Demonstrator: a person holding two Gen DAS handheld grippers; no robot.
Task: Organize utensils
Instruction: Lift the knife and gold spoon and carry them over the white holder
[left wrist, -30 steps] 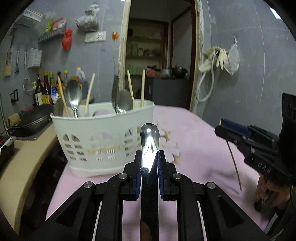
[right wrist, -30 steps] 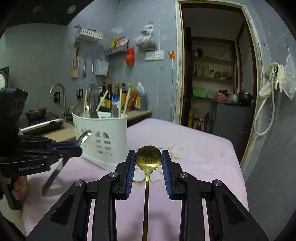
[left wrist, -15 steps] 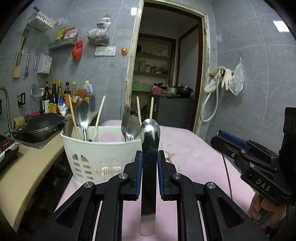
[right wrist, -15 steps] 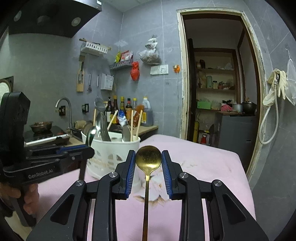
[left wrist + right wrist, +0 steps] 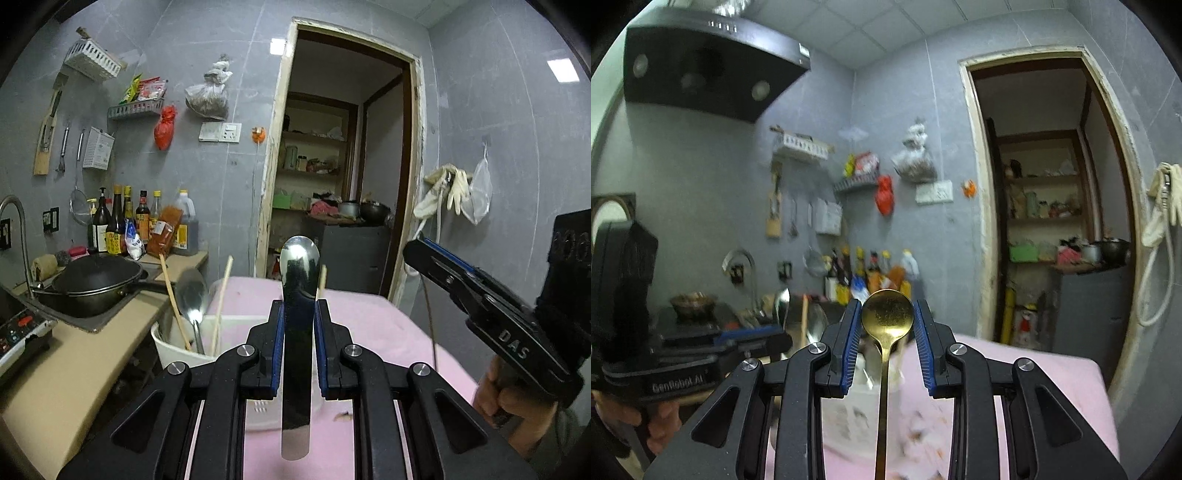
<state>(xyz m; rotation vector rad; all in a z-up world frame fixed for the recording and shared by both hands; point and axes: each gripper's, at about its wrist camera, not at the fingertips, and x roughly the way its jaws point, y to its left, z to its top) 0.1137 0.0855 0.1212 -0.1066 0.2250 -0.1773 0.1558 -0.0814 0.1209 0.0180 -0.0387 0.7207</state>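
While the left tongs (image 5: 298, 347) squeeze a shiny silver spoon (image 5: 298, 295) and the right tongs (image 5: 887, 347) squeeze a thin gold spoon (image 5: 887, 317), both spoons must go into the white plastic basket (image 5: 177, 347) on the pink table (image 5: 388, 332).

The left wrist view looks forward along its own fingers, roughly level and slightly downward, close over the white utensil basket (image 5: 173, 345) at lower centre, with the doorway (image 5: 343, 173) at centre and the other gripper entering at the right edge. The right wrist view also looks forward and level, from further right, so the doorway (image 5: 1056, 206) sits at right and the other gripper at the left edge. Both share the grey wall, bottles (image 5: 122, 221) and pink table (image 5: 373, 314).
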